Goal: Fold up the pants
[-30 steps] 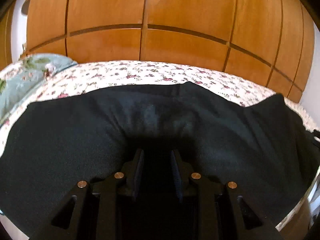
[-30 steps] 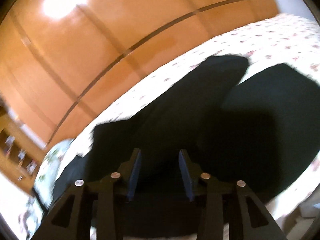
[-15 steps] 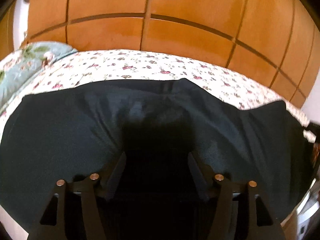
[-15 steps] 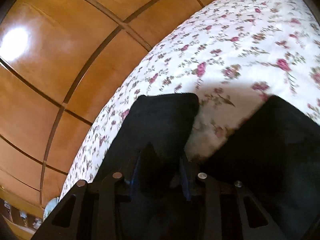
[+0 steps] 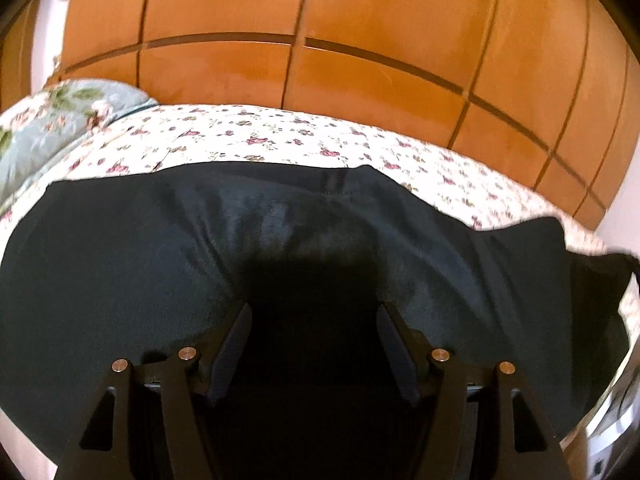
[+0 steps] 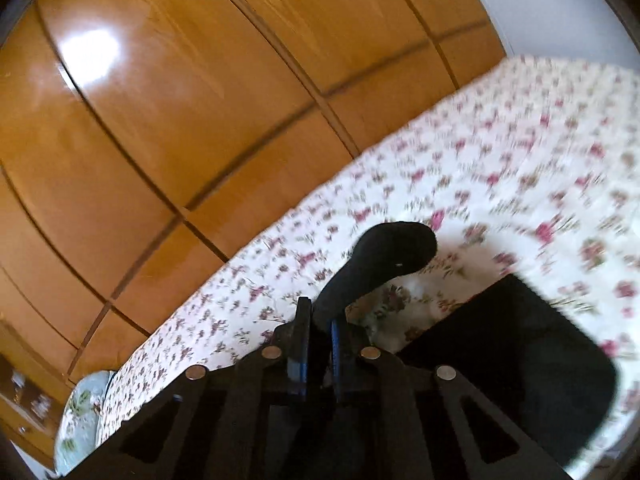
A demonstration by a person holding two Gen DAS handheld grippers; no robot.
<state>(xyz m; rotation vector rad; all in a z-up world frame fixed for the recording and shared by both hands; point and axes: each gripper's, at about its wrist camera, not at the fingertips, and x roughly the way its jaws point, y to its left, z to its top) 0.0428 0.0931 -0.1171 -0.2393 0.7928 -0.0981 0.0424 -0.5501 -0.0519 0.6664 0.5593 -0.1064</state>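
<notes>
Left gripper [image 5: 312, 336]: spread above pants [image 5: 120, 264]
Right gripper [image 6: 318, 334]: pinching pants' edge
Bed [image 5: 280, 140]: floral, wardrobe [image 5: 380, 32] behind

The pants [image 5: 120, 264] are seen as plain black. The bed sheet [image 5: 280, 136] is patterned white with small pink and purple flowers. The pillow [image 5: 60, 116] is printed pale blue with flowers. The wardrobe [image 5: 360, 20] is finished orange-brown wood.

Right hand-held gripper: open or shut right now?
Shut on the pants. The right hand-held gripper has its jaws nearly together with a strip of black fabric pinched between them, lifted above the floral bedsheet.
</notes>
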